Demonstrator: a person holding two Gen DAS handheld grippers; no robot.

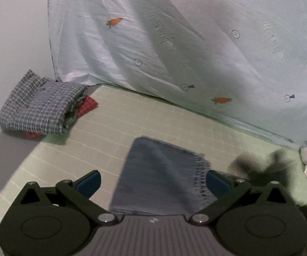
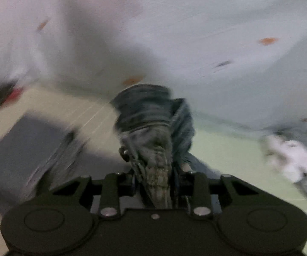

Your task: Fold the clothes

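One carrot-print sheet (image 1: pixel 196 42) hung behind, writing unreadable. One green gridded mat (image 1: pixel 115 123) on table. One folded blue cloth (image 1: pixel 157 175) near centre, between wide-spread left gripper (image 1: pixel 153 181) fingers. Two checked garments (image 1: pixel 40 104) stacked far left. Right gripper (image 2: pixel 156 179) clamped on bunched denim garment (image 2: pixel 153 115), raised, blurred. White clothes (image 2: pixel 298 162) right.

Dim, soft light – right wrist view heavily motion-blurred, left sharper; fisheye bending, dark corner vignettes.

Pale green gridded mat (image 1: pixel 115 128): folded blue cloth (image 1: pixel 153 177) centre, checked stack (image 1: pixel 40 108) at far-left corner.
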